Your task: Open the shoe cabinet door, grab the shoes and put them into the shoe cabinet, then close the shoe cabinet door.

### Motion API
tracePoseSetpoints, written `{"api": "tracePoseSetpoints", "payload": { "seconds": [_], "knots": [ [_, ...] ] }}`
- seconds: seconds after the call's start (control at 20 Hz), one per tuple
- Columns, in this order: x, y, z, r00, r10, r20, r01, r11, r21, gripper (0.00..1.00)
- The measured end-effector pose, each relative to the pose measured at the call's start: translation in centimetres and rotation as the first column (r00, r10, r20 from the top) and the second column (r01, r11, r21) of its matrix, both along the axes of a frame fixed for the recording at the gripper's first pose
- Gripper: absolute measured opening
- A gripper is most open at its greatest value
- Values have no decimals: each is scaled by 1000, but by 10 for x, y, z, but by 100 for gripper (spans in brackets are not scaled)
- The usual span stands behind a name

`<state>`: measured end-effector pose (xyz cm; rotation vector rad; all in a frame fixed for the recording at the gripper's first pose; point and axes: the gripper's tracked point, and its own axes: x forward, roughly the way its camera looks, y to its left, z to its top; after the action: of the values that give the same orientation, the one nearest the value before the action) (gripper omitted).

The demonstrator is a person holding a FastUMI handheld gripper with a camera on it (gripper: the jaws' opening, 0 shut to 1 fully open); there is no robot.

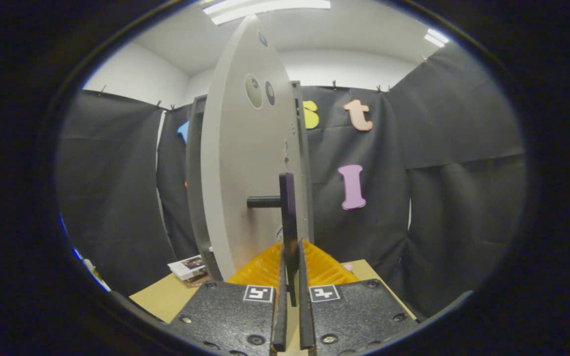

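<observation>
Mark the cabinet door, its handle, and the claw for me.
cabinet door (238,163), gripper view, on its pale face.
handle (287,207), gripper view, on the dark vertical bar.
claw (291,269), gripper view, between fingertips closed on the handle.

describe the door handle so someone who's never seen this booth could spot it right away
Start at the pale shoe cabinet door, standing edge-on in front of the black cloth wall. The handle is the dark upright bar held off the door's face by a short dark post, its lower end pinched between the closed fingers of the hand-held gripper. It is the only dark thing sticking out of the pale panel.
</observation>
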<state>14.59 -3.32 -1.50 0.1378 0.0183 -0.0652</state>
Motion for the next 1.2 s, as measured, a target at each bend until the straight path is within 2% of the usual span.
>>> {"api": "tracePoseSetpoints", "payload": {
  "seconds": [0.1,0.2,0.4,0.55,0.65,0.75,0.95,1.0,1.1,1.2],
  "knots": [
    [5,-3,-1,1000,18,3,-18,1000,5,6],
    [7,-5,-1,999,34,4,-34,999,-10,5],
    [4,-15,-3,998,66,-1,-66,997,-34,4],
    [8,-10,-1,993,120,16,-120,993,4,4],
    [8,-12,0,993,120,17,-119,993,-15,5],
    [5,-21,-2,995,94,13,-93,995,-45,16],
    [-1,-28,-8,1000,17,-7,-17,1000,2,60],
    [-5,-33,-7,1000,-17,-13,17,1000,2,79],
    [-10,-43,-4,997,-73,15,73,997,4,100],
    [-16,-43,0,994,-99,43,98,995,20,100]
  ]
}}
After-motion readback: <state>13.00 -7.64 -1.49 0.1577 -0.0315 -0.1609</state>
